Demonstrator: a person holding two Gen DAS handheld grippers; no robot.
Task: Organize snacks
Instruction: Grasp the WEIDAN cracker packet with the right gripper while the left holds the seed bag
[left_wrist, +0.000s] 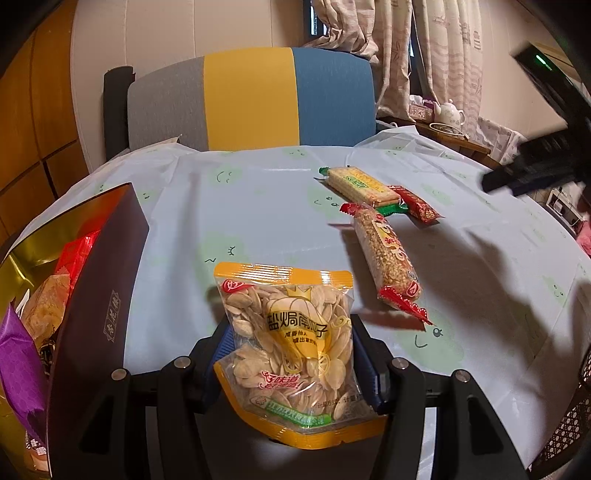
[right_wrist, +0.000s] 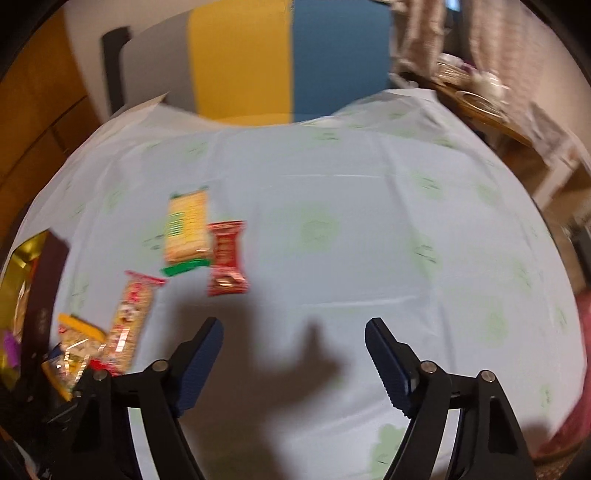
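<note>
Yellow-edged seed packet (left_wrist: 291, 339) clamped upright between the left gripper (left_wrist: 295, 354)'s blue pads, above a pale blue tablecloth (left_wrist: 258, 206).

The left fingers (left_wrist: 221, 347) press on both sides of the packet's lower half; its clear window shows pale seeds, and the yellow label carries large Chinese characters that read roughly as salt-baked seeds. The right gripper (right_wrist: 293, 363) hangs spread wide and empty over bare cloth, nothing between its pads. Three more snacks lie on the cloth beyond the held packet: one long red-ended crispy bar (left_wrist: 386, 254), one green-ended cracker pack (left_wrist: 360, 186) and one small red packet (left_wrist: 417, 208), the last two touching. Their print is too small to read. At the left stands one dark box (left_wrist: 99, 314) with a small framed label, gold-lined, with several wrapped snacks inside.
</note>
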